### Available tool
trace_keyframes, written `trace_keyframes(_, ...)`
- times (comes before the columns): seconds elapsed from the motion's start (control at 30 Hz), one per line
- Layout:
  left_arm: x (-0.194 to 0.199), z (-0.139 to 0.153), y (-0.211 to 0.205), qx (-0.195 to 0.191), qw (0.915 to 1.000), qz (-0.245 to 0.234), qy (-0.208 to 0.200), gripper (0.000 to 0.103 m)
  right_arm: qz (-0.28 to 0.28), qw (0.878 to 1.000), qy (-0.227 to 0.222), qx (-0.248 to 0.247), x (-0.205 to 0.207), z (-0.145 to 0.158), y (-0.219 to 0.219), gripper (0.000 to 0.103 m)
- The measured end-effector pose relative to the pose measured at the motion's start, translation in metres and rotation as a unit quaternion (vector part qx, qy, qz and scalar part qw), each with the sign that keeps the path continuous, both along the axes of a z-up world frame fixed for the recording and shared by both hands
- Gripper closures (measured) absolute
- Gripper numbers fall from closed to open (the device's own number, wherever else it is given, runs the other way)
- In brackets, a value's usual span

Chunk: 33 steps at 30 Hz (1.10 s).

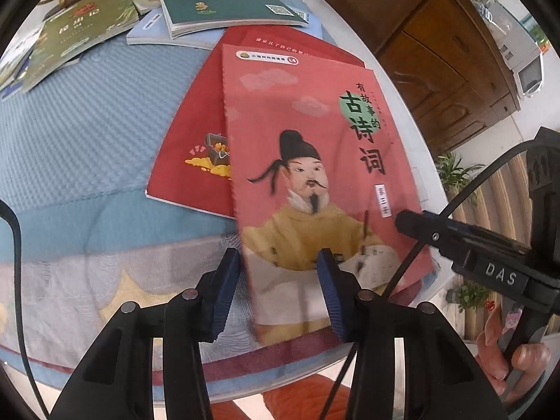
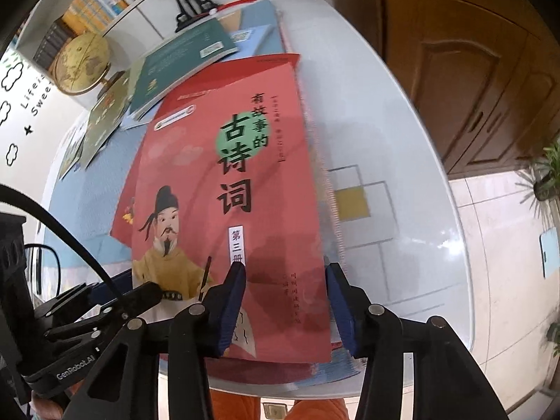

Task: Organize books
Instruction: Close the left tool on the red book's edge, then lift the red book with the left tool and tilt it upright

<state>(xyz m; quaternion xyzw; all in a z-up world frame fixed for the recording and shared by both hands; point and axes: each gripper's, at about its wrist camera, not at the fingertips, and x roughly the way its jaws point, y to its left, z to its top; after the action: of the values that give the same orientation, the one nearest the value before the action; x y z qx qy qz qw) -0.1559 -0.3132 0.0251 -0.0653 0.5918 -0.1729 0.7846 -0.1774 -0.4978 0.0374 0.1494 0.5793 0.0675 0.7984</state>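
Pink book (image 2: 231, 189) straight ahead, long axis running away along the bench (image 2: 402, 140); right gripper (image 2: 287, 301) nearer, spread astride its near edge; left gripper (image 1: 280, 290) likewise apart.

We see a pink poetry book (image 1: 315, 161) with a capped, bearded scholar in yellow on its cover, lying face up across a darker red book (image 1: 199, 129) that shows a treasure chest; its near end juts over the table's edge. Farther back lies a dark green book (image 1: 224, 0) face up on a pale blue book (image 1: 147, 31); to their left lies an olive green book (image 1: 77, 35), slanted, overlapping further books we cannot make out.
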Motion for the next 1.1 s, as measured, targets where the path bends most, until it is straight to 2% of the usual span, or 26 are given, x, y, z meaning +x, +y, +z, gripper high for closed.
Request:
trace_keyframes(0.13, 0.004, 0.0, 0.013, -0.019, 0.9997, 0.014, 0.011, 0.061, 0.014, 1.0, -0.004, -0.001, -0.002, 0.004, 0.01, 0.056)
trace_keyframes(0.2, 0.005, 0.002, 0.024, -0.027, 0.9991, 0.028, 0.013, 0.061, 0.028, 0.999, -0.017, 0.014, -0.004, 0.011, 0.015, 0.056)
trace_keyframes(0.47, 0.0, 0.004, 0.082, -0.11, 0.9893, 0.091, 0.028, 0.061, 0.074, 0.997, -0.015, 0.029, 0.001, 0.003, 0.056, 0.056)
trace_keyframes(0.67, -0.014, -0.003, 0.082, -0.093, 0.9899, 0.096, 0.047, 0.061, 0.09, 0.996, -0.013, 0.02, -0.002, 0.005, 0.064, 0.056)
trace_keyframes(0.8, -0.015, -0.004, 0.069, -0.073, 0.9928, 0.086, 0.04, 0.061, 0.099, 0.995, -0.016, 0.01, -0.007, 0.003, 0.066, 0.056)
trace_keyframes(0.83, -0.015, -0.001, 0.07, -0.083, 0.992, 0.086, 0.038, 0.061, 0.1, 0.995, -0.017, 0.006, -0.007, 0.003, 0.067, 0.056)
trace_keyframes(0.9, -0.018, 0.009, 0.079, -0.129, 0.9877, 0.086, 0.022, 0.061, 0.097, 0.995, -0.018, 0.003, -0.007, 0.003, 0.066, 0.056)
trace_keyframes(1.0, -0.018, 0.025, 0.083, -0.211, 0.9745, 0.076, 0.008, 0.061, 0.086, 0.996, -0.014, 0.02, -0.007, 0.0, 0.059, 0.056)
trace_keyframes(1.07, -0.017, 0.028, 0.079, -0.215, 0.9741, 0.072, 0.002, 0.061, 0.08, 0.996, -0.011, 0.034, -0.007, -0.003, 0.056, 0.056)
trace_keyframes(1.1, -0.016, 0.025, 0.074, -0.201, 0.9771, 0.07, 0.0, 0.062, 0.078, 0.996, -0.011, 0.036, -0.008, -0.003, 0.056, 0.055)
